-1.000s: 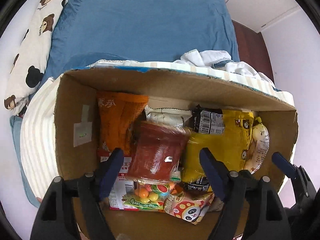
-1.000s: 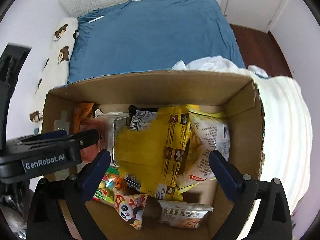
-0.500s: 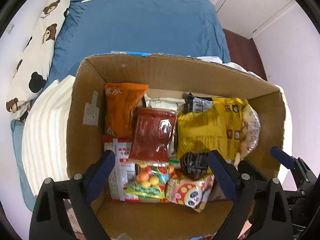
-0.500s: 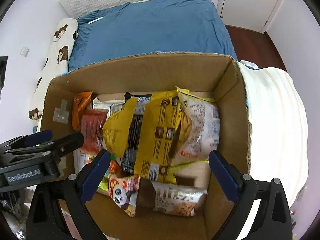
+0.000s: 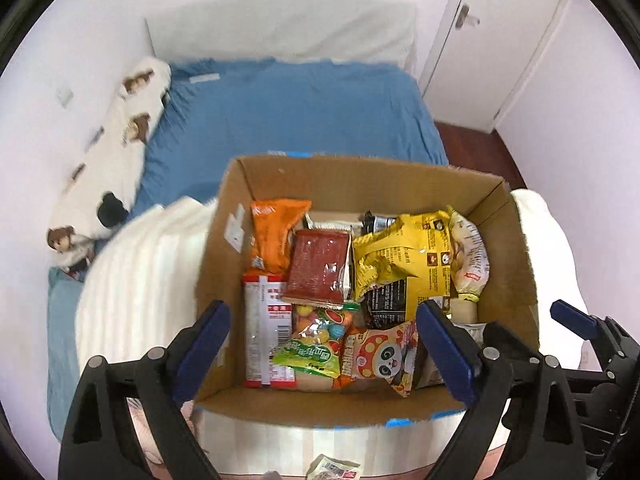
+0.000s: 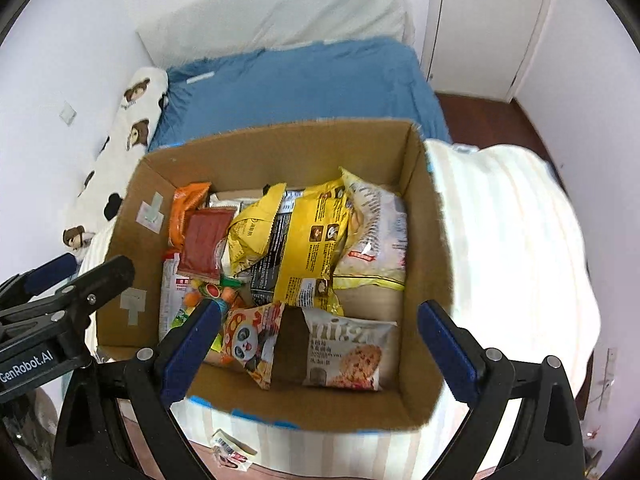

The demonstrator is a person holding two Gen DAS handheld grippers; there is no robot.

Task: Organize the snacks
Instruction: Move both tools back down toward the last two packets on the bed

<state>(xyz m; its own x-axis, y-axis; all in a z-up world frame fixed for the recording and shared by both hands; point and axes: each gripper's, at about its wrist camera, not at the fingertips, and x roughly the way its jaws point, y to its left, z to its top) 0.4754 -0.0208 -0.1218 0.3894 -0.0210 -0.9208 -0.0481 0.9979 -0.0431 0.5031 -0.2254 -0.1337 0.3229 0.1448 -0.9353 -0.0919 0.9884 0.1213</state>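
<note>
Blue bedding lies beyond the cardboard box (image 5: 500, 216) of light, crinkly, slippery snack packets (image 6: 308, 240) sitting below both empty, spread-jawed grippers, left gripper (image 5: 320, 344) and right gripper (image 6: 318, 340), so each packet is probably best pinched by its sealed edge.

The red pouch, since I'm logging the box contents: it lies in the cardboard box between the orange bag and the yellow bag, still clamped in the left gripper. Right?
Not quite. The red pouch does lie in the cardboard box between the orange bag and the yellow bag, but the left gripper is open and holds nothing, as the left wrist view shows.
</note>
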